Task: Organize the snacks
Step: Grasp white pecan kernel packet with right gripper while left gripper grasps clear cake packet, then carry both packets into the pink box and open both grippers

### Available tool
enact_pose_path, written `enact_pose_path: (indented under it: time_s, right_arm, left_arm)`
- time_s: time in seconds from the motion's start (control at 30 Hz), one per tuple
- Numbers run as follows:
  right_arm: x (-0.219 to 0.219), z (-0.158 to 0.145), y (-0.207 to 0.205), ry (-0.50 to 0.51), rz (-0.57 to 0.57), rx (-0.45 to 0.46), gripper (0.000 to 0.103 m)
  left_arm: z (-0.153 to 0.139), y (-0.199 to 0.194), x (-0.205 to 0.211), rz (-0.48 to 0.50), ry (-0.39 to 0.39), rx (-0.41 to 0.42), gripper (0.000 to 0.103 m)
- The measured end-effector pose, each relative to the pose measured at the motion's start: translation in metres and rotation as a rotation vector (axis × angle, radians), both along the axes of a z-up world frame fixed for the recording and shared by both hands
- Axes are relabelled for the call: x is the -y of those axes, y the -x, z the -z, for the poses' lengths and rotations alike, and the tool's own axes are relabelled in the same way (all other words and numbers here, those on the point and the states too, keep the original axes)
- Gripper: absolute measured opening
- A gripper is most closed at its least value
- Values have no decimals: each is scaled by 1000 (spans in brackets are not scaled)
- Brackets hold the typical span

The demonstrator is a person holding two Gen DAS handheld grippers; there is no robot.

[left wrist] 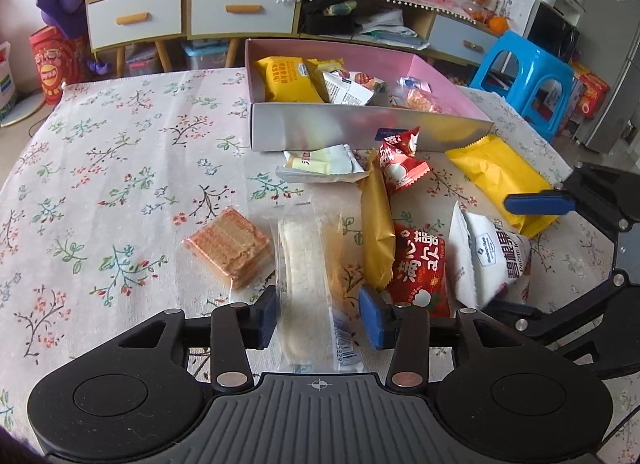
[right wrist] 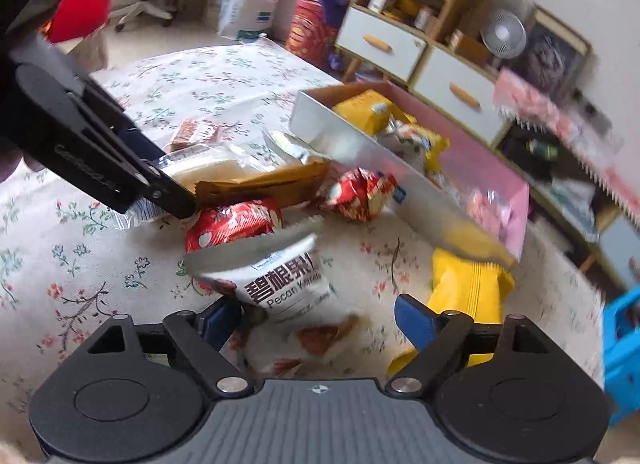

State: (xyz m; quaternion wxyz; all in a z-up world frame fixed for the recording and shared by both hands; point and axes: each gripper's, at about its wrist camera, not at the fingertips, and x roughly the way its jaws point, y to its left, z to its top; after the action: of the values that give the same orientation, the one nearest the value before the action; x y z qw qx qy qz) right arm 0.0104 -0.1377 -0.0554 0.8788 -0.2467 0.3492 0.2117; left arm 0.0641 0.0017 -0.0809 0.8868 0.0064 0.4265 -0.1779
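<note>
My left gripper (left wrist: pixel 320 318) is open, with a long clear packet of pale biscuits (left wrist: pixel 306 264) lying flat on the cloth between its blue pads. My right gripper (right wrist: pixel 316 324) is open around a white pecan bag (right wrist: pixel 288 288), with a gap to the right pad. In the left wrist view that bag (left wrist: pixel 492 256) stands by the right gripper's blue finger (left wrist: pixel 536 202). Loose snacks lie nearby: a wafer pack (left wrist: pixel 230 246), a golden packet (left wrist: pixel 376 224), a red packet (left wrist: pixel 418 268) and a yellow packet (left wrist: pixel 500 180). The pink box (left wrist: pixel 360 128) beyond holds several snacks.
A floral cloth (left wrist: pixel 100 164) covers the table, bare on the left half. A small red packet (left wrist: pixel 402 164) and a white-yellow packet (left wrist: pixel 320 164) lie against the box front. A blue stool (left wrist: pixel 524 76) and a drawer cabinet (left wrist: pixel 136 20) stand beyond the table.
</note>
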Motion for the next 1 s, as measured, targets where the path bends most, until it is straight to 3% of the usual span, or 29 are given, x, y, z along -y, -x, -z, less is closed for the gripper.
enact_pose_path:
  time_s: [0.1,0.17,0.23,0.43,0.67,1.0]
  right_arm:
    - [-5,-1,-3,1,-19,5,59]
    - [-8,-1,-5,-3,-29,3,42]
    - [-10,-1,-6,-10,-40,-6,35]
    - [-11,-4,-9,-46,0,-29,31]
    - [-2,-13,-12,-148,86,-75,28]
    - [7,-29,-12,-278,160,-127,28]
  left_arm:
    - [0,0,3,8,-13,5,40]
    - [0,1,4,12,-21,7,37]
    - [-1,1,5,17,-26,11,29]
    - [-10,6,5,37,-8,46,19]
    - [-14,5,4,29,31,15,18]
    - [-26,2,-10,-17,149,-32,17]
